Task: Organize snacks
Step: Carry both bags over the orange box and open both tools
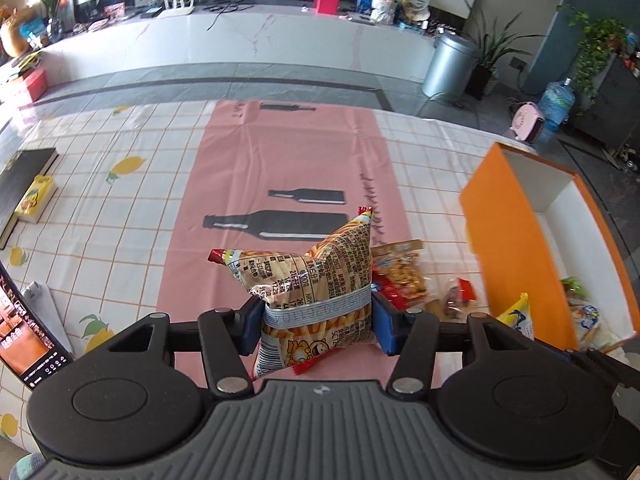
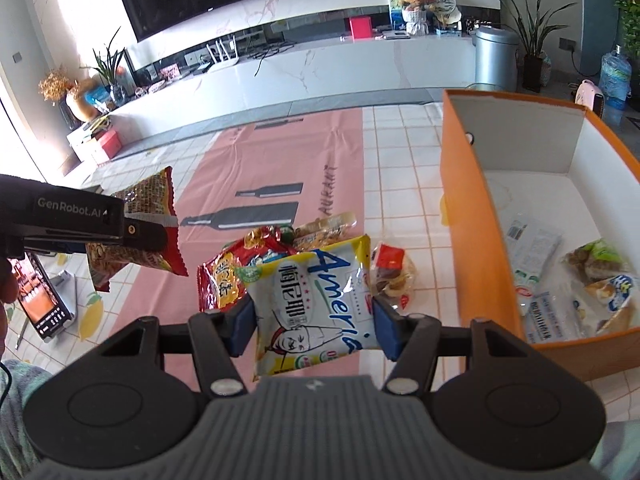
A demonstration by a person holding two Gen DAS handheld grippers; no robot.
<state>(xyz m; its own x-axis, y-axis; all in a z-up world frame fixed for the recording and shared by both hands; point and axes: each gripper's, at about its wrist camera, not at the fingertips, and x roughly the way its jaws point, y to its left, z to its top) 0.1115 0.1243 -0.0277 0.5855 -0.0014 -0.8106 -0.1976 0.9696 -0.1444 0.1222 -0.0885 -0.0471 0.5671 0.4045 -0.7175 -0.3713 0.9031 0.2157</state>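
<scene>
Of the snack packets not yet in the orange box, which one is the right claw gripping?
The yellow-and-white packet with blue lettering, pinched between the right claw's blue pads. The fries packet is in the left claw; the red packet lies on the table.

both wrists: close, angled down | shared: pink runner (image 1: 288, 168), orange box (image 2: 472, 216)
</scene>
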